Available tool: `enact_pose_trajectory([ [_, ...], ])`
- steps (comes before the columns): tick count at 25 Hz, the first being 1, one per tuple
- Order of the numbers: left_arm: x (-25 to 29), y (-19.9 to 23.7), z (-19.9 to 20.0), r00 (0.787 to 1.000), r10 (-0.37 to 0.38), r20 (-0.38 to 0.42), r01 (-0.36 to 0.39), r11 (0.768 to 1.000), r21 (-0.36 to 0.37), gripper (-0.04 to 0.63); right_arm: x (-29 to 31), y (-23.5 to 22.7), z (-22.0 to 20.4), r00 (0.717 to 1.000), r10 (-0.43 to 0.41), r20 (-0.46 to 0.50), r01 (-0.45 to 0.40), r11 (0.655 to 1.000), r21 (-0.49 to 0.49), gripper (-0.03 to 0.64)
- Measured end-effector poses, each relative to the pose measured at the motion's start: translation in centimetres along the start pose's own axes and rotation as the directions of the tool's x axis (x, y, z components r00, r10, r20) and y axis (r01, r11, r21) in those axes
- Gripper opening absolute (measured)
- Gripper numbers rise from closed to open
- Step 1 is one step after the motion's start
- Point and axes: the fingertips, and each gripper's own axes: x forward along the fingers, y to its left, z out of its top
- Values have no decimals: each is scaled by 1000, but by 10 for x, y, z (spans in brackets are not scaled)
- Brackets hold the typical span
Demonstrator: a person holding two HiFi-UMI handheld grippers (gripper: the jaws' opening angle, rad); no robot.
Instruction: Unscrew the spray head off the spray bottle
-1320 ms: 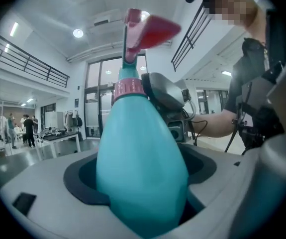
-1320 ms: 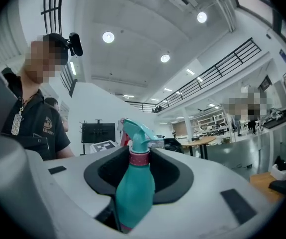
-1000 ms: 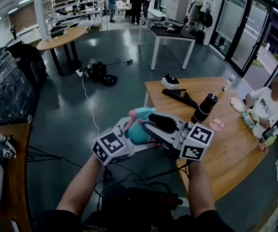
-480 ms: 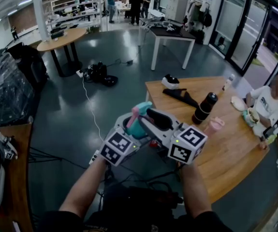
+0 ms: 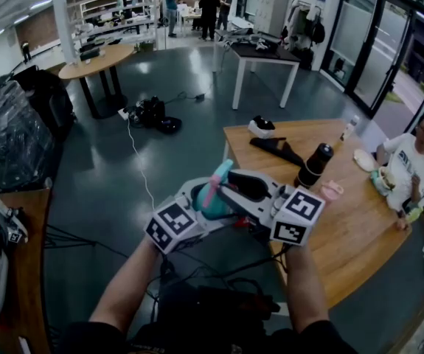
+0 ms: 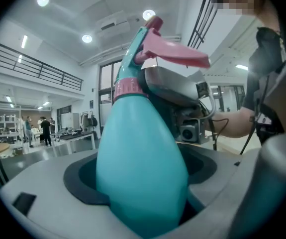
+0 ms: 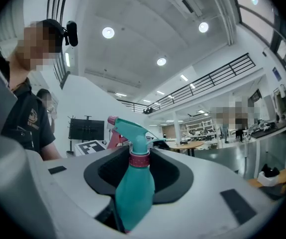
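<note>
Two grippers meet in mid-air, and both have hold of the one teal spray bottle [image 6: 143,163]. The left gripper [image 5: 197,206] has its jaws closed only as far as the bottle's fat body lets them. Its own view shows that body filling the gap between the jaws, base nearest the camera and neck rising away. That view alone shows the pink collar [image 6: 128,87] large and sharp, with the spray head [image 6: 135,59] seated on it. The pink trigger [image 6: 177,55] juts out over the right gripper [image 5: 242,190], whose grey body and small camera face back from just behind the neck. The right gripper view gives the other side: the bottle stands slimmer between its jaws, which are drawn in against the body, while collar and head stand clear beyond the jaw tips. Past the bottle, a marker cube [image 7: 90,147] of the left gripper shows. Only the head view shows both tools at once, the left one under the bottle and the right one reaching across it, with the trigger poking up between them. Beyond the right gripper lies a wooden table [image 5: 359,234] with a black flask [image 5: 313,164], well apart from the bottle, and a person [image 5: 407,164] sits at its far side.
</note>
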Motion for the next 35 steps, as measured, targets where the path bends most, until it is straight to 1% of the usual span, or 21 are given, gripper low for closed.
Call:
enact_pose_trajectory([
  [2,-2,-8,3,999,-47,9,46,999,11,422,-4,5,2,997,76,-1,-76,997,3,140],
  [6,-6,-24,7,990,-141,30,140,990,20,422,-9,15,4,979,205,8,-205,979,13,140],
  [10,-10,-33,10,979,-197,54,196,980,17,422,-12,20,5,956,292,23,-293,955,46,141],
  [12,-11,-34,12,978,-198,65,198,980,18,422,-12,21,6,952,304,34,-306,950,62,141],
  [14,-9,-28,11,984,-166,67,166,986,13,422,-10,17,4,961,275,29,-277,959,66,145],
  [18,-8,-8,8,995,-69,67,70,998,-9,422,-6,7,-3,980,197,-4,-196,979,55,146],
  [21,-9,8,4,999,13,52,-12,1000,-22,422,-8,-1,-2,991,132,-2,-131,990,43,146],
  [23,-10,20,0,997,76,33,-75,997,-36,422,-9,-6,1,996,87,8,-87,996,35,146],
  [25,-10,34,-6,989,150,12,-149,988,-45,422,-11,-8,7,998,49,37,-51,998,45,146],
  [27,-10,46,-11,975,220,-9,-221,974,-46,422,-11,-7,15,997,16,71,-20,998,58,146],
  [29,-10,55,-13,961,276,-25,-277,960,-48,422,-9,-5,19,996,-22,85,18,999,51,152],
  [32,-9,62,-16,943,330,-41,-332,941,-63,422,-3,-3,20,993,-83,81,81,996,26,152],
  [35,-9,64,-17,934,354,-48,-356,932,-64,422,5,3,15,993,-101,61,101,995,3,152],
])
